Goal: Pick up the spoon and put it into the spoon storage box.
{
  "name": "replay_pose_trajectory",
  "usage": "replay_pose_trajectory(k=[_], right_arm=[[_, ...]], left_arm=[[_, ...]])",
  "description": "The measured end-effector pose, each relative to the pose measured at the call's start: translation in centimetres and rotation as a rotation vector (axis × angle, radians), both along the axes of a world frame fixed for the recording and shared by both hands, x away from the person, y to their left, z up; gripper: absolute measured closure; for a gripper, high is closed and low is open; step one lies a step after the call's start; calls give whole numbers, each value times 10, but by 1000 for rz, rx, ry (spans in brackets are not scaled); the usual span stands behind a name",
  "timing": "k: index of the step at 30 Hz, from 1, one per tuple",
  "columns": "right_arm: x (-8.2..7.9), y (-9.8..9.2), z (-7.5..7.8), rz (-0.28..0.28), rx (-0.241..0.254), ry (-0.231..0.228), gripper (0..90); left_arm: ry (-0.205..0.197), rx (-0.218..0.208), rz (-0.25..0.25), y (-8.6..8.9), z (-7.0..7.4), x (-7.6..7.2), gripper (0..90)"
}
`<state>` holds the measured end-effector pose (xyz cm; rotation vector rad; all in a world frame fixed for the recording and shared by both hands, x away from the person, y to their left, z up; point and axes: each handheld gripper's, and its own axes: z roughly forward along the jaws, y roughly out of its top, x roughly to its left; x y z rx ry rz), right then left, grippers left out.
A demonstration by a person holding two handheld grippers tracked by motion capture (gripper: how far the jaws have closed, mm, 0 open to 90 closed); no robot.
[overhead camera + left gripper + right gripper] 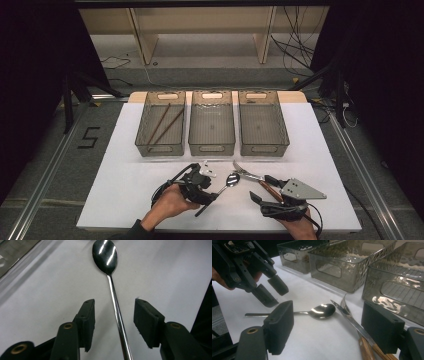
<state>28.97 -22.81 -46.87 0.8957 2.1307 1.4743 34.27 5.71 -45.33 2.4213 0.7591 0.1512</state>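
Note:
A shiny metal spoon (231,181) (110,270) (322,311) lies on the white table near the front, bowl pointing away from the person. My left gripper (210,196) (113,315) (273,293) stands over its handle, one jaw on each side. Neither pad touches the handle. To the right lie two wooden-handled pieces of cutlery (248,175) (349,316), one of them a knife. My right gripper (262,187) (329,325) is open around their handles, which run close to its right jaw without being pressed.
Three grey see-through bins stand in a row at the back: left (161,148), middle (212,148), right (264,148). The left one holds brown chopsticks (165,122). The table's front edge runs just behind both hands.

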Motion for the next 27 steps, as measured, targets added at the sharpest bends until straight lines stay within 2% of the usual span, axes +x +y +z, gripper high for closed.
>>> replay_pose_trajectory(k=[6,11,14,21,27], right_arm=[[0,-1,-1,-1,1,0,268],[0,0,-1,-1,-1,-1,268],[0,0,0,-1,-3,1,268],[0,0,0,-1,-3,0,268],[0,1,-1,1,-4,0,268]], left_arm=[[8,0,-10,-7,-3,-2,572],[6,40,-3,-13,-11,-2,590],[7,51,1,-15,-15,-2,619],[-11,83,-3,-21,-22,-4,660],[-24,85,-1,-23,-23,-6,678]])
